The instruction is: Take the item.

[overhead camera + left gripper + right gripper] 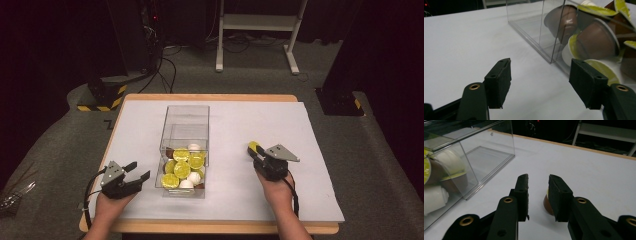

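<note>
Nearest the person's edge of the tabletop (300, 200), which is a smooth pale grey sheet over a light wooden board, two hands come in from below, each wrapped round a black gripper. On the near left, the left gripper (138, 172) lies low and angled toward the box, its matte, ribbed jaws standing wide apart with only bare tabletop between them. To the right, the right gripper (253, 150) points away from the person, a grey three-cornered plate on its top; its jaws are narrowly parted, and a small brown coffee capsule (547, 203) with a yellow-green foil lid stands on the tabletop just beyond and beside the right-hand jaw, free of the pads. No earlier moment is at hand to compare. Between the two hands and a little farther off stands a clear plastic box (186, 116), long and rectangular with thin, glossy walls. Its near part holds a loose heap of capsules (182, 170), round cup shapes in brown and white, many with lime-yellow foil tops; its far part is bare.
</note>
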The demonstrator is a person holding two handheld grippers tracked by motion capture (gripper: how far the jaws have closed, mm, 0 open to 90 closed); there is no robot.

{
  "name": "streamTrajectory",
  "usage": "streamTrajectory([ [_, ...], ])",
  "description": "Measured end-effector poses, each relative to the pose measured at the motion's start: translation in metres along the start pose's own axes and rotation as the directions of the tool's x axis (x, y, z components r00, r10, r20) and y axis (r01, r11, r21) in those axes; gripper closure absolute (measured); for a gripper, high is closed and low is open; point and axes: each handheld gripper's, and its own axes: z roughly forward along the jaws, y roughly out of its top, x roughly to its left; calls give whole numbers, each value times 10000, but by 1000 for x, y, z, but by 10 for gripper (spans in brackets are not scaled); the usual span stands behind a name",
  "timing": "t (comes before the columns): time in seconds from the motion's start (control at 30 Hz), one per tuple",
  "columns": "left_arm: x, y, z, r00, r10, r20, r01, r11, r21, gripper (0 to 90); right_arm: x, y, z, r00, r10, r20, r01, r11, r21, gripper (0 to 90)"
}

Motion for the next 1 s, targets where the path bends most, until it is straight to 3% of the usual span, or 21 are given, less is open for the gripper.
streamTrajectory([
  [0.13,-3,1,-6,9995,-276,164,276,9996,-3,346,10,2,-2,9987,-41,-498,37,10000,-81,674],
  [0.2,-5,1,-6,9995,-260,179,261,9996,-54,326,13,2,-2,9980,-66,-622,58,9999,-119,669],
  [0.27,-6,2,-9,9997,21,249,-22,10000,5,311,21,-2,-2,9946,-109,-1035,95,9999,-145,626],
  [0.3,-7,2,-10,9996,-47,285,48,10000,-14,311,23,-4,-2,9930,-122,-1174,112,9999,-88,611],
  [0.47,-8,5,-14,9990,87,443,-85,10000,-38,311,33,-11,2,9909,-251,-1325,260,9996,49,580],
  [0.6,-12,5,-17,9991,-123,403,125,9999,-40,271,41,-13,7,9870,-147,-1602,187,9996,232,532],
  [0.7,-16,6,-21,9989,204,428,-206,9998,35,256,50,-13,4,9844,-398,-1715,426,9990,126,493],
  [0.8,-16,6,-22,9988,235,418,-240,9997,105,239,55,-15,1,9819,-435,-1843,485,9986,225,445],
  [1.0,-16,6,-24,9983,-115,572,98,9995,297,212,60,-20,1,9757,-393,-2155,513,9974,507,390],
])
